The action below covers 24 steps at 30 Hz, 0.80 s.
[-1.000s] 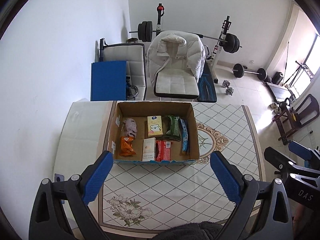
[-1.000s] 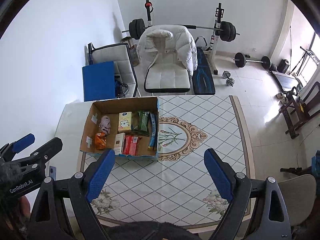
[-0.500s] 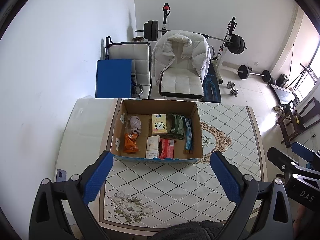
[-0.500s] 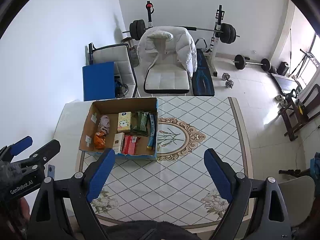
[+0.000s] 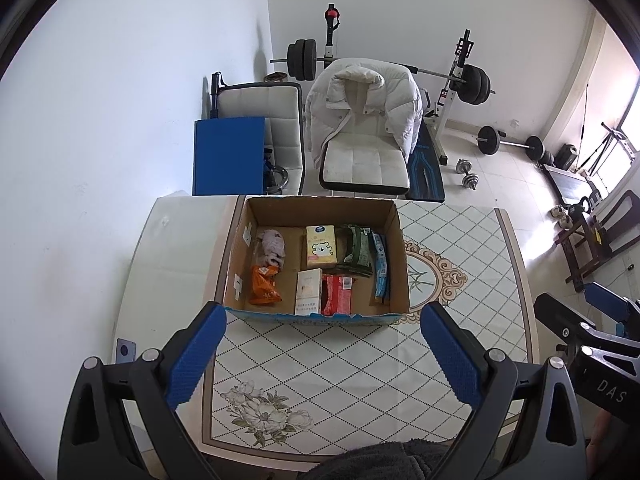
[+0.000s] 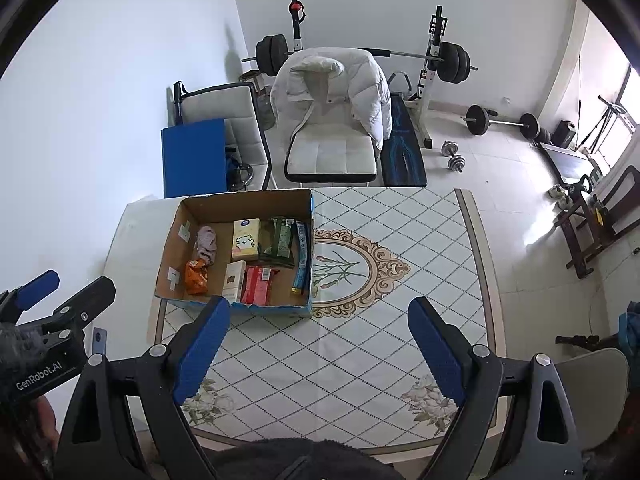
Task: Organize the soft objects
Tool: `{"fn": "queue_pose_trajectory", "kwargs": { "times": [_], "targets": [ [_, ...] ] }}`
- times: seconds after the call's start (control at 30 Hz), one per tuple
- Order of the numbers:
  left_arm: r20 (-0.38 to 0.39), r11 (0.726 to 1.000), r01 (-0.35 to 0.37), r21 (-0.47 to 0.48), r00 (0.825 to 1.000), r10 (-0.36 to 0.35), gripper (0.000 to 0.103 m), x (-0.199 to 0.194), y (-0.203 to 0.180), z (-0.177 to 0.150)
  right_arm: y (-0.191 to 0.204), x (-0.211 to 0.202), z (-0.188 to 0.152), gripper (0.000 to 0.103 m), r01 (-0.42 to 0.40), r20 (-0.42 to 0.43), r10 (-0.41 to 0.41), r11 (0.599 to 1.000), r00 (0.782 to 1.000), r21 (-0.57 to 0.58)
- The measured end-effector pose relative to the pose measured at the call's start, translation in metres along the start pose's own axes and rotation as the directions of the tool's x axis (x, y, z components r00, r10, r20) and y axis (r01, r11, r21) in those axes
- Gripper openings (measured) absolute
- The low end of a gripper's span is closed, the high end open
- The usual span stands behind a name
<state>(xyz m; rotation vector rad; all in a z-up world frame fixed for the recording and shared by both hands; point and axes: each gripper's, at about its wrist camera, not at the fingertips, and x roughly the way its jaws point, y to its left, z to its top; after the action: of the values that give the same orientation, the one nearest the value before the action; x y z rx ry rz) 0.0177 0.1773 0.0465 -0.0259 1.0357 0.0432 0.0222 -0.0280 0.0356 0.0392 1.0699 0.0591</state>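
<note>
An open cardboard box (image 5: 236, 240) (image 6: 172, 248) stands on the left part of the patterned table (image 5: 360, 364) (image 6: 400, 320). Inside lie a pinkish soft cloth (image 5: 272, 246) (image 6: 207, 242), an orange packet (image 5: 263, 285) (image 6: 196, 276), a yellow bear tissue pack (image 5: 320, 246) (image 6: 246, 240), a white pack (image 5: 308, 291), a red pack (image 5: 337, 295) (image 6: 258, 285), green packets (image 5: 358, 252) (image 6: 280, 242) and a blue strip (image 5: 380, 266) (image 6: 303, 252). My left gripper (image 5: 322, 354) is open and empty, high above the table before the box. My right gripper (image 6: 318, 348) is open and empty, to the box's right.
A white chair with a padded jacket (image 5: 364, 120) (image 6: 332, 108) stands behind the table. A blue board (image 5: 229, 156) leans on a second chair. Weight bench, barbells (image 5: 508, 146) and dumbbells fill the floor behind. Dark wooden chairs (image 5: 596, 240) stand at the right.
Both grippers have risen and drawn back slightly; the box and table look a little farther and more centred. Both stay open and empty.
</note>
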Motion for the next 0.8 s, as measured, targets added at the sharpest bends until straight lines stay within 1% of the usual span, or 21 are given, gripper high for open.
{"fn": "queue_pose_trajectory", "kwargs": {
  "times": [0.23, 0.4, 0.8],
  "targets": [
    [-0.001, 1.000, -0.009, 0.004, 1.000, 0.009, 0.100, 0.005, 0.002, -0.001, -0.003, 0.001, 0.000, 0.092, 0.008, -0.003, -0.008, 1.000, 1.000, 0.009],
    [-0.009, 1.000, -0.004, 0.004, 1.000, 0.004, 0.100, 0.008, 0.003, -0.002, -0.004, 0.001, 0.000, 0.092, 0.011, -0.002, -0.011, 1.000, 1.000, 0.007],
    [0.002, 1.000, 0.002, 0.005, 1.000, -0.002, 0.100, 0.006, -0.001, 0.001, -0.012, -0.004, 0.002, 0.092, 0.026, 0.005, -0.026, 1.000, 1.000, 0.017]
  ]
}}
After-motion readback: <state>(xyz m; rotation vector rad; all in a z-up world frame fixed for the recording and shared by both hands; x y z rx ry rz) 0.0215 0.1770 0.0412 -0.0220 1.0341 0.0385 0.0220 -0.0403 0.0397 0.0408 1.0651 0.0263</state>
